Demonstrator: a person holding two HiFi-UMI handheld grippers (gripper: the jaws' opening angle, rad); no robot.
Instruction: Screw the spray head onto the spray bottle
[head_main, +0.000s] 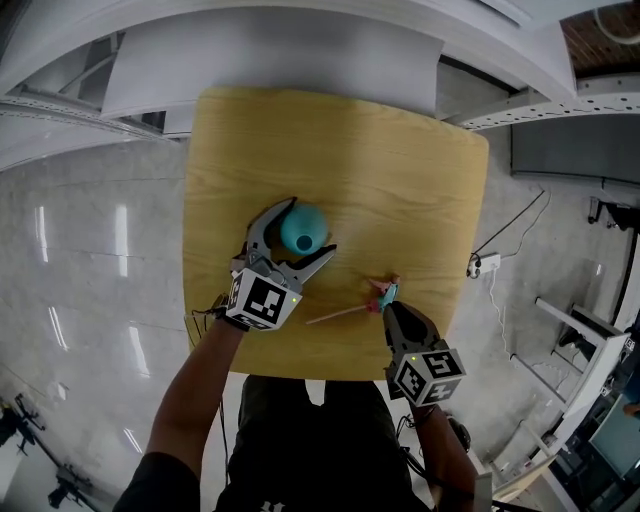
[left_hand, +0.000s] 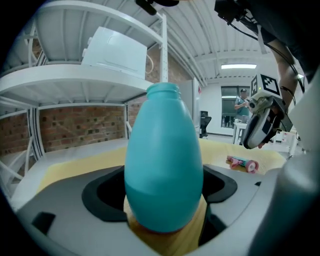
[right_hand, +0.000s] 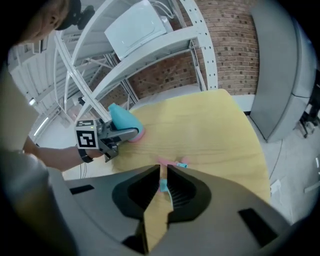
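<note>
Spray bottle (left_hand: 162, 170) stands upright on the counter (head_main: 420, 170), between the left tool's (head_main: 310, 227) wide-open jaws. Right of the bottle, the right tool (right_hand: 163, 172) pinches the spray head (head_main: 381, 291).

1. The left gripper (head_main: 312, 226) has grey curved jaws, black inner pads and a white cube with black square markers.
2. The right gripper (head_main: 386, 303) looks alike.
3. The person wears a dark short-sleeved top (head_main: 300, 440) and a black wristband (right_hand: 85, 156) on the left wrist.

Smooth, softly shiny plastic bottle (left_hand: 162, 165); matt wood-grain table (head_main: 400, 170); glossy stone-like floor (head_main: 90, 250).
</note>
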